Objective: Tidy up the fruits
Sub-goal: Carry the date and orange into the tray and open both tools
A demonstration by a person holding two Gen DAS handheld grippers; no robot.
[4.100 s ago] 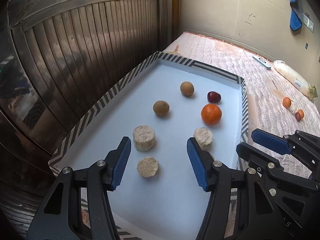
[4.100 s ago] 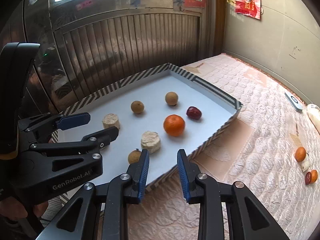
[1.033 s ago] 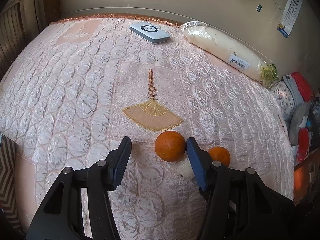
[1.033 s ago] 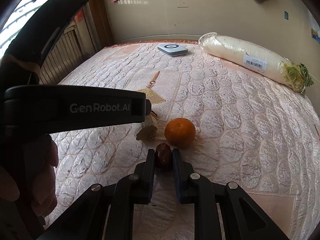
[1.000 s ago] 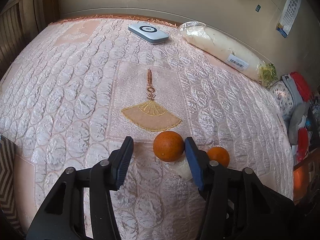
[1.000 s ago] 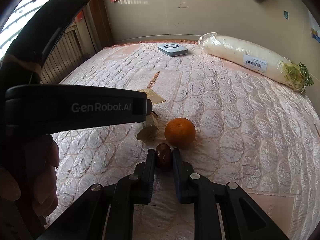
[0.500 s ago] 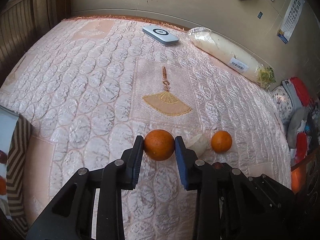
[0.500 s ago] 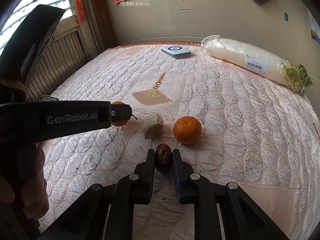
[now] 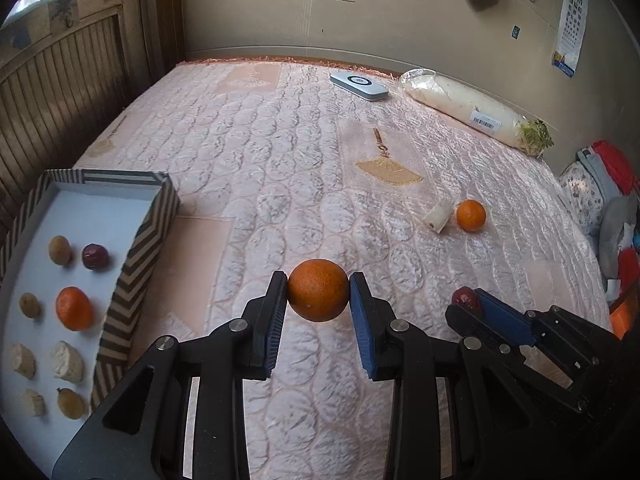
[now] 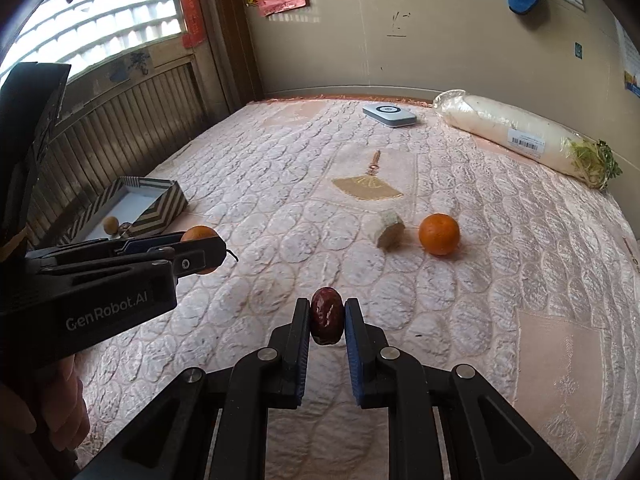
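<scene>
Now: left hand-held gripper (image 9: 318, 296) grips orange (image 9: 318, 295) | right hand-held gripper (image 10: 327, 322) grips date (image 10: 327, 321)

Open pink quilted bedspread (image 9: 256, 152) stretching right of the striped-rimmed white tray (image 9: 136, 264), raised tray wall bordering its left, pale root chunk (image 9: 438, 218) and loose orange (image 9: 471, 215) lying far right of the tray, tray floor crowded with fruit

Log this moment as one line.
left gripper: shut on orange | right gripper: shut on red date | tray: partly filled
</scene>
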